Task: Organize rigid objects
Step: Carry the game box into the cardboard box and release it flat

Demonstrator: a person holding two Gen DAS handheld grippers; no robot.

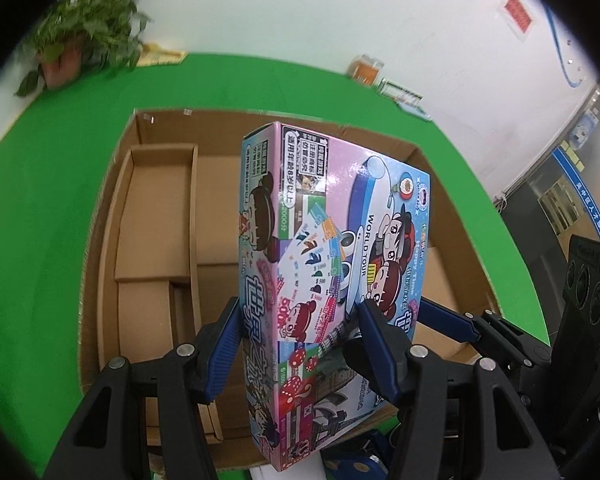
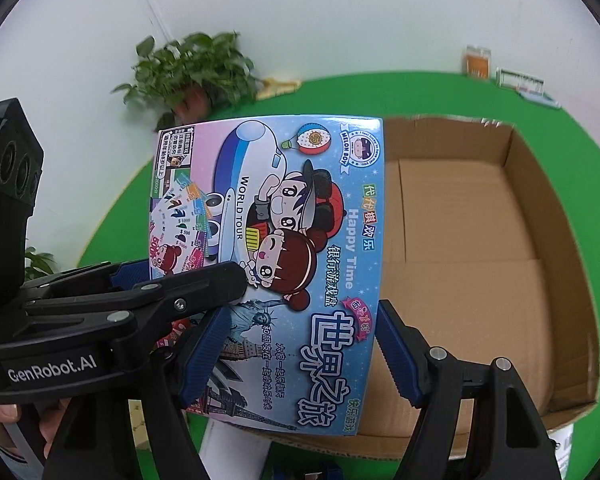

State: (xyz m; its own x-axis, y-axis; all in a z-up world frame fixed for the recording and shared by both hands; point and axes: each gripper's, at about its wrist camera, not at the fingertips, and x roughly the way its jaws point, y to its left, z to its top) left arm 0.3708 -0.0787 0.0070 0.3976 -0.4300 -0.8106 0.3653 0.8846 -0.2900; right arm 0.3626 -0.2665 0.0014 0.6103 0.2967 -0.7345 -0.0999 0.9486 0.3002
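Holding the game box (image 1: 336,264) over the carton (image 1: 112,200), both grippers share the load: the left gripper (image 1: 296,320) has its jaws closed across the box's thickness, and the right gripper (image 2: 300,328) appears to clamp its wider face from edge to edge. To do this step well, I judge the box should stay level while it is lowered, with neither grip slackening first. At the carton's left wall, smaller cardboard boxes (image 1: 156,216) fill the floor; toward the right wall the floor (image 2: 472,280) lies bare, so that looks the better landing. The green table (image 1: 40,220) surrounds the carton with free room, plant (image 1: 84,28) at its far-left edge.
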